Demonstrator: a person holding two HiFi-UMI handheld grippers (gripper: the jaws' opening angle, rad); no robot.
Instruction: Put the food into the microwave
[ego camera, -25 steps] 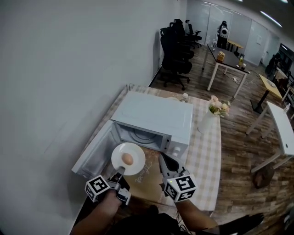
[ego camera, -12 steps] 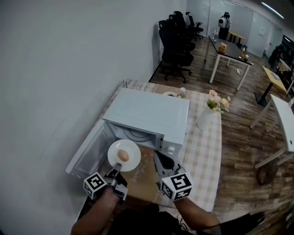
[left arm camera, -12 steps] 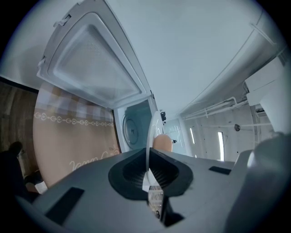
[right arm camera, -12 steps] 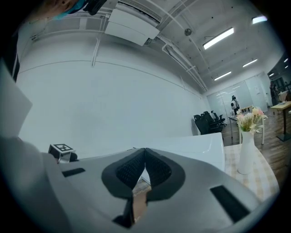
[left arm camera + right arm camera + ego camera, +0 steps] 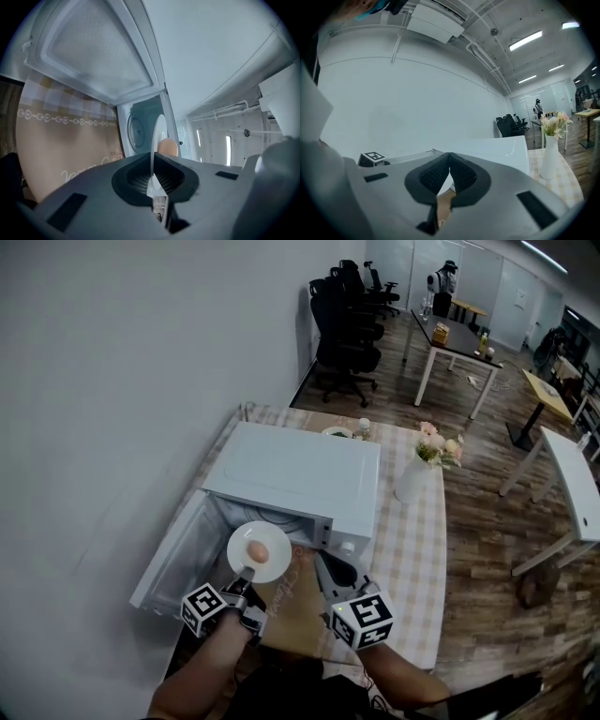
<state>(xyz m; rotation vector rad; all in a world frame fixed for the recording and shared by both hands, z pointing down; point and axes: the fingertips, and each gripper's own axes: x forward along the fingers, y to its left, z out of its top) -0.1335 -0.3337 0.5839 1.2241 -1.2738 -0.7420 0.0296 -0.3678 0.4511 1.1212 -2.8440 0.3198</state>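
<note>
My left tongs [image 5: 244, 580] clamp the rim of a white plate [image 5: 277, 567] carrying an egg [image 5: 257, 550], just before the microwave's [image 5: 300, 474] open mouth; my right tongs [image 5: 330, 568] sit closed and empty at its front. The microwave stands on a checked counter [image 5: 414, 559], a flower vase [image 5: 410, 480] to its right, office chairs [image 5: 342, 334] on wood floor [image 5: 487, 540] beyond.
</note>
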